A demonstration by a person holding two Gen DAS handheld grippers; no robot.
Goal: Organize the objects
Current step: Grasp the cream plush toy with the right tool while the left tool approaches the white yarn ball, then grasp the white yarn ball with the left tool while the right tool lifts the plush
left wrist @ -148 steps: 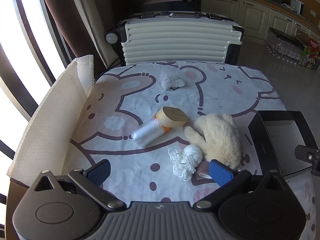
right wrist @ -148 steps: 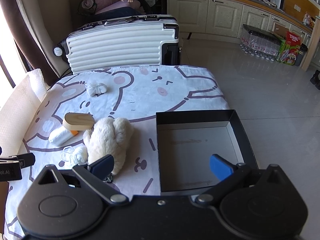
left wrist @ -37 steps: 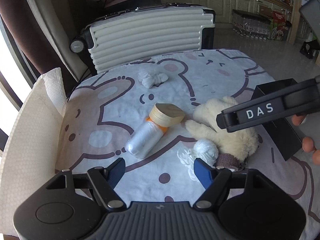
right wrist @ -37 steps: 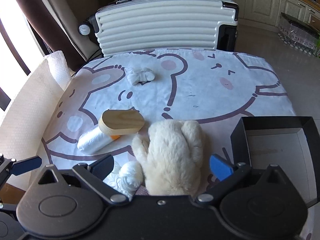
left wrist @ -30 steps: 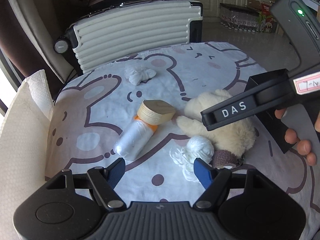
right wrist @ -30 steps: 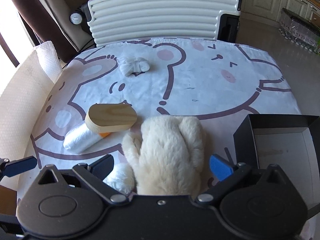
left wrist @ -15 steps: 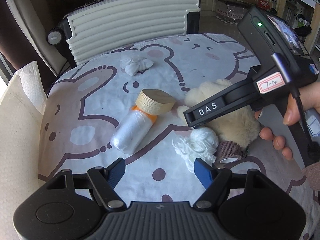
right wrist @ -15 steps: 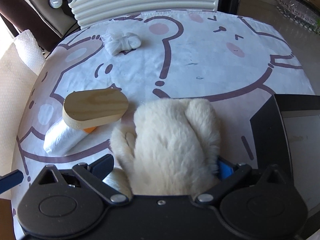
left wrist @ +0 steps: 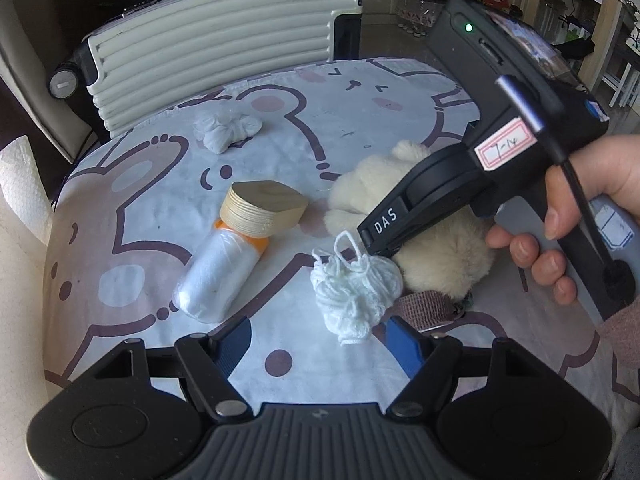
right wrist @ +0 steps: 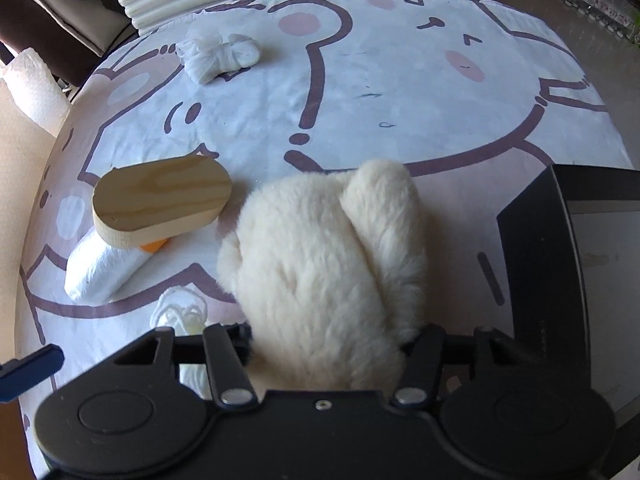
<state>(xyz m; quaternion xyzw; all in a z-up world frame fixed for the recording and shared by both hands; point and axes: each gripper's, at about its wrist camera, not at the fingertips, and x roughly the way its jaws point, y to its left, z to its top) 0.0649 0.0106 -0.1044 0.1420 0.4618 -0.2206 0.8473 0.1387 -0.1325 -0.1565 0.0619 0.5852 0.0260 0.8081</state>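
Observation:
A cream plush toy [right wrist: 328,248] lies on the bear-print cloth. My right gripper [right wrist: 330,340] straddles its near end, jaws closing, and its pads are sunk into the fur on both sides. In the left wrist view a hand holds that gripper, and its black finger [left wrist: 384,220] presses against the plush toy [left wrist: 440,248]. My left gripper [left wrist: 320,344] hovers open just in front of a white yarn ball [left wrist: 356,288]. Its jaws are closing slightly and press on nothing. A brown tape roll [left wrist: 424,306] lies beside the yarn.
A wooden oval box [right wrist: 160,200] rests on a white plastic roll [right wrist: 100,268] left of the plush. A knotted white cloth [right wrist: 218,56] lies farther back. A black open box [right wrist: 536,240] stands at the right. A ribbed suitcase [left wrist: 216,52] stands behind the table, paper towel [left wrist: 20,188] at left.
My right gripper has come down over the plush toy, and its jaws have closed in from wide apart onto the fur. The left gripper has stayed nearly still.

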